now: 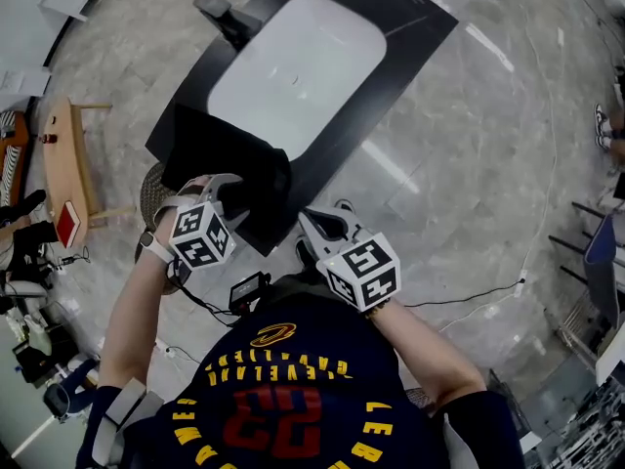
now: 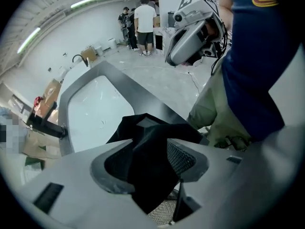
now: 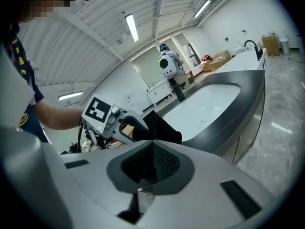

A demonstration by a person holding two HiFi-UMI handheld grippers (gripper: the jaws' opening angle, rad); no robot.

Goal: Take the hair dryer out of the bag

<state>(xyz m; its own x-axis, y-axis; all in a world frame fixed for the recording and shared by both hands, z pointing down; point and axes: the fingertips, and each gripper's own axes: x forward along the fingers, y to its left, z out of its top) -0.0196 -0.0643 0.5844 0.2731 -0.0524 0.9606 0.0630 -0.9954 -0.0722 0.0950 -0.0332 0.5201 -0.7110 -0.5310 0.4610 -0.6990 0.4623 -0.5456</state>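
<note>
Hair dryer unseen (presumably inside the black bag (image 1: pixel 239 179) at the table's (image 1: pixel 391 27) near corner). Left tool (image 2: pixel 148 166) gapes around loose bag cloth, right tool (image 3: pixel 151 162) is pressed together, empty; pinching cloth alone could drag everything off.

dark jersey (image 1: pixel 293 364) with "cleveland" in yellow letters, red "23" below it, both seen upside down

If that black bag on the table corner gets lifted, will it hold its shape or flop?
Probably flop: the black bag looks like soft cloth, creased and slumped at the table corner. It likely sags wherever it isn't gripped. Its weight I can't judge; the contents are hidden.
</note>
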